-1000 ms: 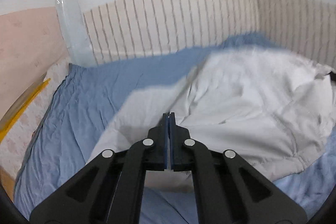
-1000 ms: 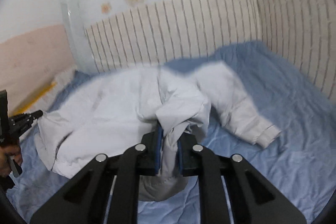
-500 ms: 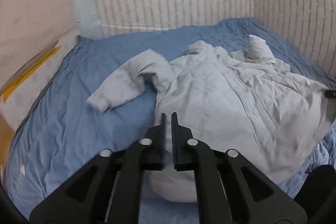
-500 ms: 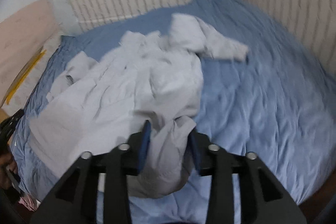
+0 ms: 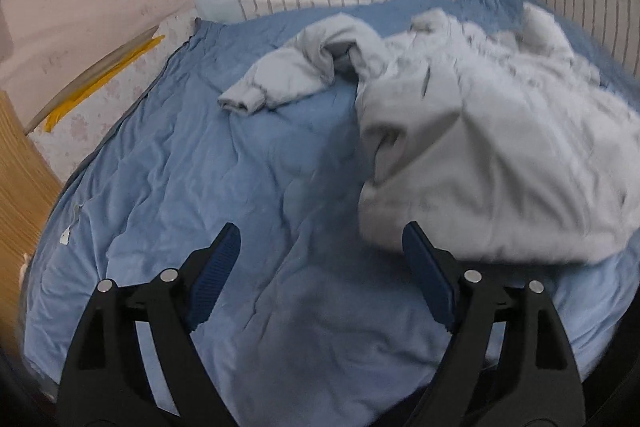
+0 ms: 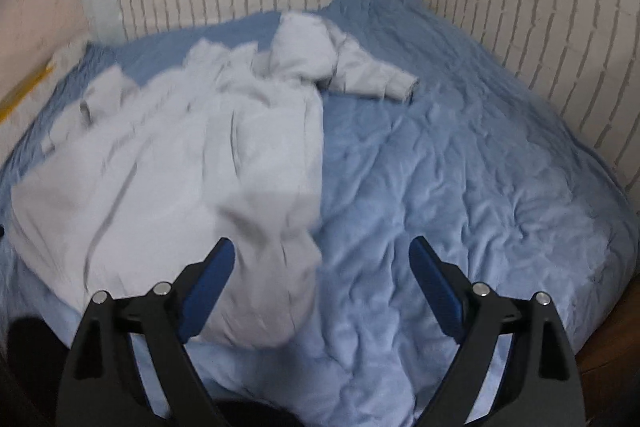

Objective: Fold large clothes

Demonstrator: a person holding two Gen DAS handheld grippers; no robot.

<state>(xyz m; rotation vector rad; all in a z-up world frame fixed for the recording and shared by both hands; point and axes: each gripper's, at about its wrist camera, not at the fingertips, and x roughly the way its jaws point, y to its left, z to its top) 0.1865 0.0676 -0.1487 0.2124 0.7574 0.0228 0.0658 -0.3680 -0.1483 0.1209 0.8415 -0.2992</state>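
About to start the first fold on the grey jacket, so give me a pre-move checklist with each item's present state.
1. Left gripper open and empty: ok, jaws spread wide, nothing between them.
2. Right gripper open and empty: ok.
3. Jacket lying on the blue bedspread, clear of both grippers: ok.
4. Jacket spread flat: not ok, the body is bunched and creased.
5. Sleeves laid out straight: not ok, the left-hand sleeve is bent over itself and the right-hand sleeve lies angled out to the side.
6. Front or back facing up: cannot tell, the picture is blurred.
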